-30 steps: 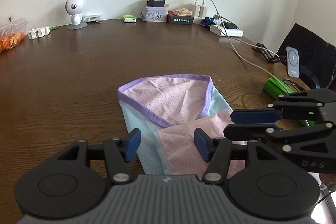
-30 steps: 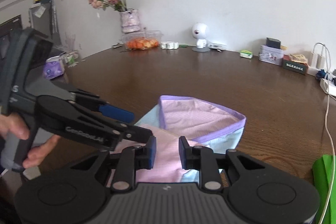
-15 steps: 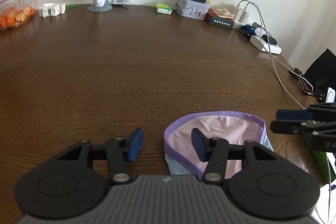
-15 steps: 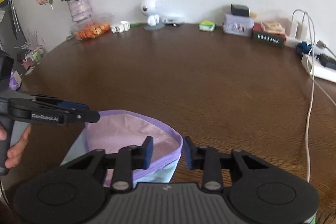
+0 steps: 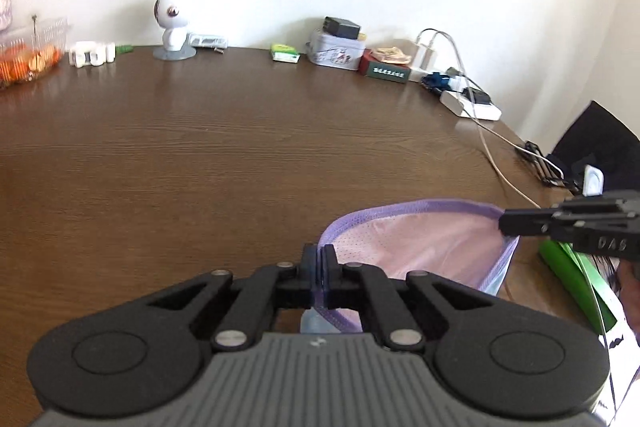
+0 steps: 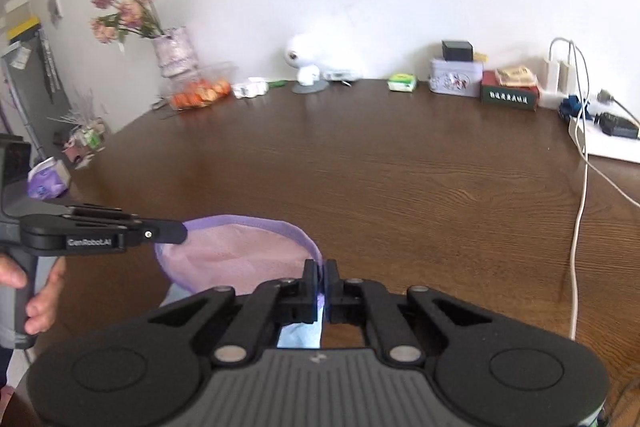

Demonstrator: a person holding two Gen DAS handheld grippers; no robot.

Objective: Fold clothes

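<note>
A small pink mesh garment (image 5: 424,247) with a purple waistband and light blue underside hangs stretched between both grippers above the brown table (image 5: 240,155). My left gripper (image 5: 319,259) is shut on the waistband's left end. In the left wrist view the right gripper (image 5: 505,221) clamps the band's far right end. From the right wrist view, my right gripper (image 6: 321,273) is shut on the purple band of the garment (image 6: 236,255), and the left gripper (image 6: 182,231), held by a hand (image 6: 40,307), pinches the opposite end. The garment's lower part is hidden behind the gripper bodies.
Along the wall stand a white robot figurine (image 5: 171,23), a tin box (image 5: 336,53), a dark green box (image 5: 386,69), chargers with a power strip (image 5: 470,103) and a trailing cable (image 6: 580,219). A flower vase (image 6: 176,53), fruit container (image 6: 198,95) and green object (image 5: 576,279) sit at the sides.
Both grippers closed on the purple waistband, one at each end, and lifted it so the band is stretched between them. Both views swung across the table.
</note>
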